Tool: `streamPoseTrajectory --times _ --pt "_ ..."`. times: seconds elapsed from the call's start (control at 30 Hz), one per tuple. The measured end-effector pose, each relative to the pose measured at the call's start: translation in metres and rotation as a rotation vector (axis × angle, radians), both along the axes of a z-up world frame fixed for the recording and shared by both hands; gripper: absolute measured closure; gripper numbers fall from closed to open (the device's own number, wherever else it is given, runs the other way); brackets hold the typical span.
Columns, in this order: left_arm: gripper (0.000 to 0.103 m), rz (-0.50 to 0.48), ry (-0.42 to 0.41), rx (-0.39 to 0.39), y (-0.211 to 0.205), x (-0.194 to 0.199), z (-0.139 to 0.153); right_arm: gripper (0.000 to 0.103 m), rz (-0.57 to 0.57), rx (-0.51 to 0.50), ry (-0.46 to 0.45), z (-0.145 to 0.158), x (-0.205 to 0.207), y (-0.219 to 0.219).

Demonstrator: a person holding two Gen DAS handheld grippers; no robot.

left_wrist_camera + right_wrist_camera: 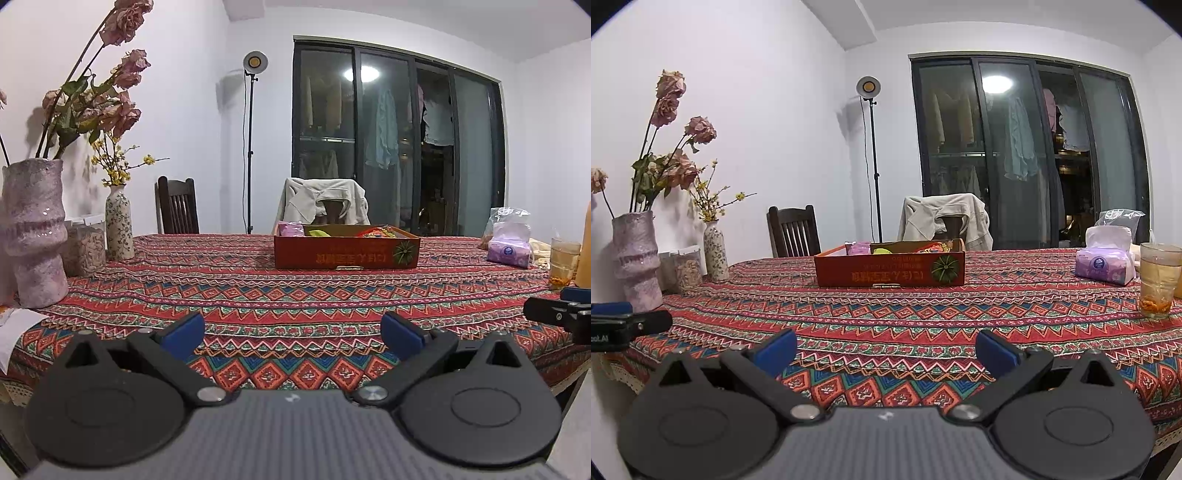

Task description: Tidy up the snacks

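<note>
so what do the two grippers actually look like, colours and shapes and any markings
Both look alike. The left gripper and right gripper each have a grey ribbed body, two round black discs with raised triangular lugs, black link arms on silver pivot bolts, and blue pads on the fingertips. A small white logo sits on each body. In the right wrist view, the left gripper's side shows partial white lettering. No cables or sleeves visible.

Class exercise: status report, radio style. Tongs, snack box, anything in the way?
Left tongs open, empty. Right tongs open, empty. Snack box mid-table, snacks inside, untouched. Bare tablecloth between tongs and box.
</note>
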State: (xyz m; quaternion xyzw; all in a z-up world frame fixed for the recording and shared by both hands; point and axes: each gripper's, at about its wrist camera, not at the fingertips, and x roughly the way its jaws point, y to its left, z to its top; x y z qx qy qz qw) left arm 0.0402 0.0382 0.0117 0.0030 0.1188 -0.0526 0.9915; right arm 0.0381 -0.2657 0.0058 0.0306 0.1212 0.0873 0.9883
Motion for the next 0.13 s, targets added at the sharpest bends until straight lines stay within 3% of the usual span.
streamPoseTrajectory --times 0.13 --pt "0.0 -0.014 -0.003 0.026 -0.0019 -0.0011 -0.0005 0.0 0.0 0.002 0.0 -0.0003 0.0004 0.0005"
